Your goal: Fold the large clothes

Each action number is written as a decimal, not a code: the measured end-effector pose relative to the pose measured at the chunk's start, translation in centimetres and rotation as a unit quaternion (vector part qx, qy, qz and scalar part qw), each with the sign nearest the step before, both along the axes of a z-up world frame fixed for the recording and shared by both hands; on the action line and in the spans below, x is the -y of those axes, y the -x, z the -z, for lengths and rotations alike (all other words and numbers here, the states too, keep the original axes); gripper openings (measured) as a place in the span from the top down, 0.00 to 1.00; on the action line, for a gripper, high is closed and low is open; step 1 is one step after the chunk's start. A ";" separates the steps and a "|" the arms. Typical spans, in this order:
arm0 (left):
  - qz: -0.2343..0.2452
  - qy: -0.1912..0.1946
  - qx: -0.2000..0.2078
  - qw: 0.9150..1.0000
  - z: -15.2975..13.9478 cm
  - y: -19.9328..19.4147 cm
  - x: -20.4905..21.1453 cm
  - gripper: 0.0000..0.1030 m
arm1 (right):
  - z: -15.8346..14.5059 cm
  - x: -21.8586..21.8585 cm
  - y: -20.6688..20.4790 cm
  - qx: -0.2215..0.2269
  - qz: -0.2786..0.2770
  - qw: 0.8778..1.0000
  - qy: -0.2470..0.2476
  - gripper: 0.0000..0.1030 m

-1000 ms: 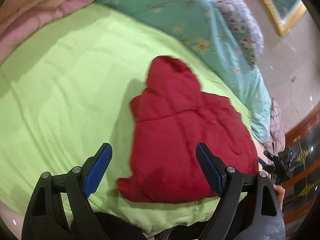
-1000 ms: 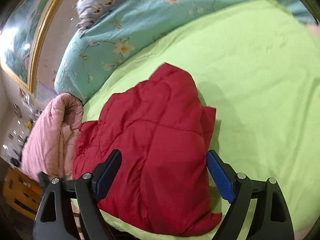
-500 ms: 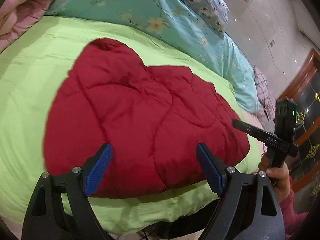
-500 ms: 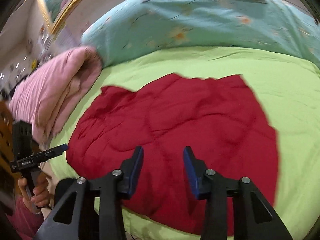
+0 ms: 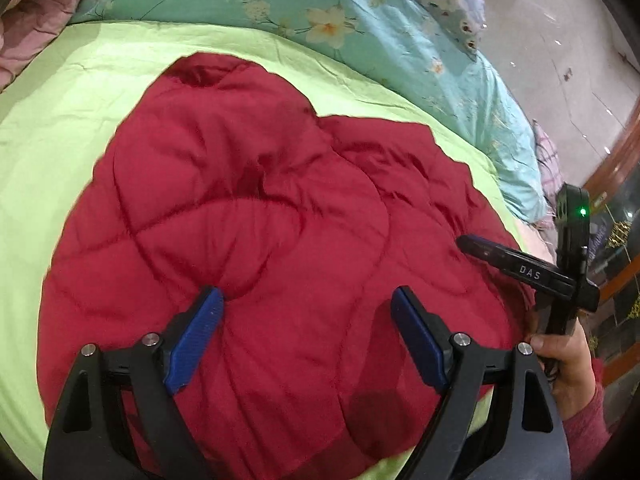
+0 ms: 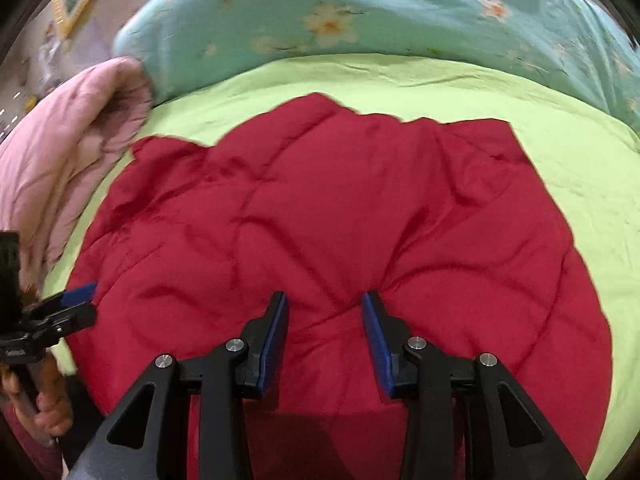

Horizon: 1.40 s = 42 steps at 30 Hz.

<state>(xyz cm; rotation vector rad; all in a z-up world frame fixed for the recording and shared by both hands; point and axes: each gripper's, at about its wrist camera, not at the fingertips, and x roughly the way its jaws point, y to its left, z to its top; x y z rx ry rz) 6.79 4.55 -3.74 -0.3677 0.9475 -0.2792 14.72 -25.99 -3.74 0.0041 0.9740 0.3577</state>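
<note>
A red quilted hooded jacket (image 5: 280, 220) lies spread on the light green bed sheet (image 5: 72, 92), hood toward the far pillows. It also fills the right wrist view (image 6: 340, 208). My left gripper (image 5: 306, 300) is open, its fingertips pressing down on the jacket's near part. My right gripper (image 6: 325, 300) is half open, its tips resting on the jacket with a bulge of fabric between them. The right gripper also shows in the left wrist view (image 5: 520, 268) at the jacket's right edge. The left gripper shows in the right wrist view (image 6: 60, 312) at the jacket's left edge.
A turquoise floral duvet (image 5: 320, 12) lies along the far side of the bed. A pink quilt (image 6: 56, 160) is bunched at one end. A floral pillow (image 5: 440, 0) sits behind the duvet. Wooden furniture (image 5: 616, 168) stands past the bed's edge.
Both grippers have come down close onto the jacket, which now fills each view. The right gripper's jaws have narrowed from wide open to about half open. The left stays wide open.
</note>
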 end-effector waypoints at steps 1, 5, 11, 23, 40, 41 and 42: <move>-0.002 -0.005 -0.002 1.000 0.0 -0.6 0.2 0.17 | 0.1 0.6 -0.6 0.000 0.014 1.000 0.000 0.63; -0.011 -0.007 -0.014 1.000 0.7 -2.6 0.1 0.17 | 1.0 3.1 -2.9 -0.016 0.058 0.998 -0.029 0.66; -0.022 -0.015 -0.019 0.999 1.8 -4.6 0.2 0.20 | 2.1 5.1 -3.8 -0.007 0.089 0.995 -0.042 0.71; -0.033 -0.043 -0.029 0.998 1.7 -4.2 0.2 0.22 | 1.8 6.4 -4.0 -0.017 0.103 0.992 -0.066 0.71; 0.050 -0.057 0.013 0.997 -3.2 4.1 5.3 0.22 | -2.5 7.1 8.1 0.035 0.056 0.998 -0.006 0.54; 0.050 -0.072 0.008 0.996 -2.8 4.1 5.6 0.22 | -2.2 7.2 8.1 0.033 0.057 0.998 0.005 0.52; 0.050 -0.080 0.002 0.996 -2.3 3.9 6.0 0.22 | -1.9 7.4 8.3 0.030 0.057 0.998 0.005 0.51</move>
